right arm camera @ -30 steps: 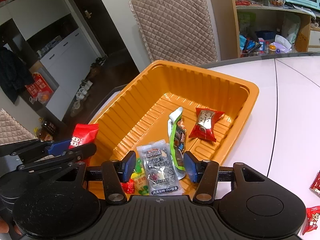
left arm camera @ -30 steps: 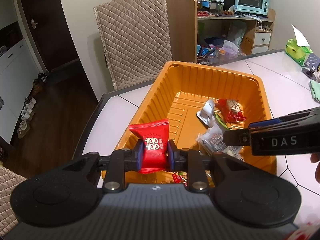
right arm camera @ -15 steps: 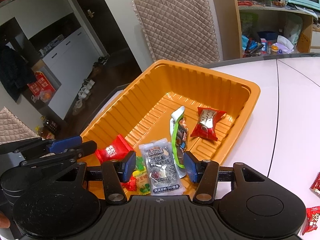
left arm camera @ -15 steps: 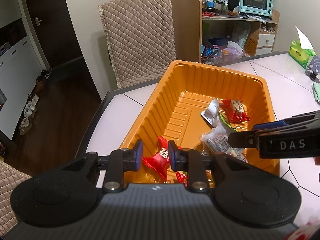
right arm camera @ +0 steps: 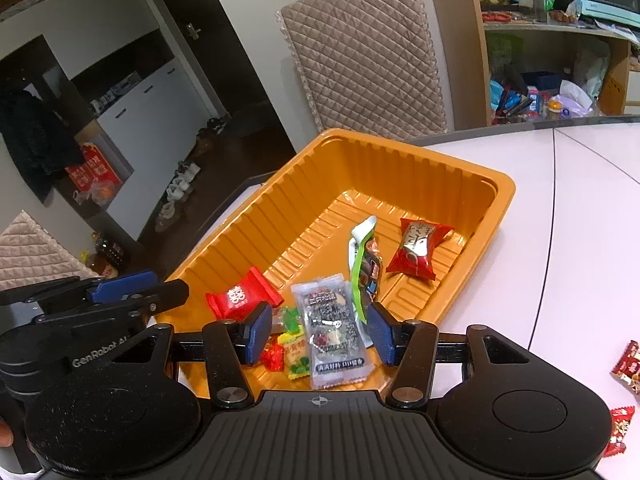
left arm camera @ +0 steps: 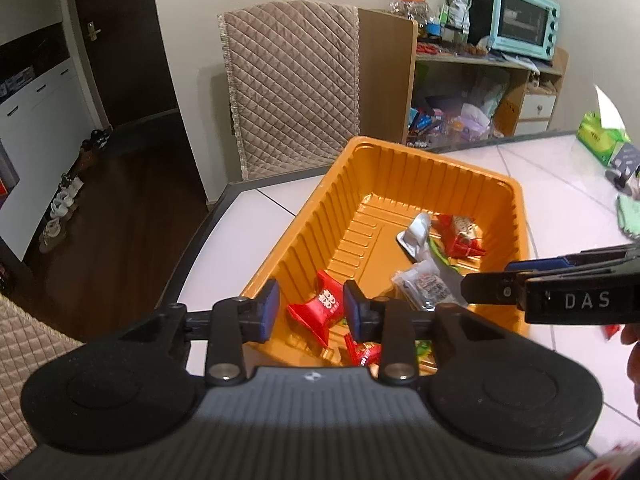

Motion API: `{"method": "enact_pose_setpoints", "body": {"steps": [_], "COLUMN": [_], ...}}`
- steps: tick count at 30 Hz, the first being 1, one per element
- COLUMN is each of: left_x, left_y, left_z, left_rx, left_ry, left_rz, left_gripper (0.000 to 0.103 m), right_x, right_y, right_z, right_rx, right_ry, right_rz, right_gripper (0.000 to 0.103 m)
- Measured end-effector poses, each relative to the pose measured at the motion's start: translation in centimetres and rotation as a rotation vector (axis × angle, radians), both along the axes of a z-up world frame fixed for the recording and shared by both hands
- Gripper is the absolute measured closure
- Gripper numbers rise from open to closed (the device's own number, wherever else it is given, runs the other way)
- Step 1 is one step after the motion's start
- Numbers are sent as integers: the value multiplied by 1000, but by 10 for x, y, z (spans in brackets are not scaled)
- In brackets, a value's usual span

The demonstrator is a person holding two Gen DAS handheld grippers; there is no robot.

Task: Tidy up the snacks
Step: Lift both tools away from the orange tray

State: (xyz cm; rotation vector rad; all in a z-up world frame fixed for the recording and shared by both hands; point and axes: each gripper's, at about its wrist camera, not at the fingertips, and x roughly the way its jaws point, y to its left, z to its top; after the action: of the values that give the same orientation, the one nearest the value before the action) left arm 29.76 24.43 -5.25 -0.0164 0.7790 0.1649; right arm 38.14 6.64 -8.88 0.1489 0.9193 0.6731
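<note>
White tiled tabletop [left arm camera: 280, 208], dining room w/ quilted chair behind. Orange ribbed plastic tray [left arm camera: 516, 216] holds the snacks. Small red foil candy packet w/ white double-happiness mark [left arm camera: 320, 308] lies on tray floor at the near-left corner. It looks light, crinkly, slippery, so best pinched at a crimped end. Left gripper [left arm camera: 310, 312]: jaws just been opening, narrow gap, nothing held. Right gripper [right arm camera: 318, 334] half open, empty; "DAS" on its side, "GenRobot" on the left one.
</note>
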Motion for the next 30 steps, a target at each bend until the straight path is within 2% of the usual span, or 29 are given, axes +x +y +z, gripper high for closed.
{"method": "enact_pose_setpoints", "body": {"steps": [3, 5, 7, 13, 15, 17, 20, 30], "left_x": [-13, -22, -32, -61, -71, -81, -96, -144], "left_y": [-2, -4, -7, -19, -24, -30, -41, -81], "left_z": [9, 15, 21, 40, 45, 49, 52, 57], "left_rx": [-25, -41, -53, -83, -89, -91, -97, -126], "left_ry": [-7, -10, -11, -23, -25, -27, -19, 5], "left_rz": [17, 29, 43, 75, 82, 84, 82, 61], "left_gripper": [66, 57, 54, 52, 50, 47, 44, 39], "right_x": [-8, -15, -23, -49, -58, -68, -84, -136], "right_y": [-9, -16, -23, -45, -53, -62, -76, -126], "right_z": [5, 9, 13, 26, 31, 37, 45, 59], "right_rx": [21, 33, 43, 61, 67, 75, 93, 100], "right_ry": [1, 2, 2, -7, -14, -29, -38, -31], "right_rz": [4, 10, 14, 16, 10, -1, -14, -61], "right_gripper": [50, 50, 50, 49, 43, 32, 28, 25]}}
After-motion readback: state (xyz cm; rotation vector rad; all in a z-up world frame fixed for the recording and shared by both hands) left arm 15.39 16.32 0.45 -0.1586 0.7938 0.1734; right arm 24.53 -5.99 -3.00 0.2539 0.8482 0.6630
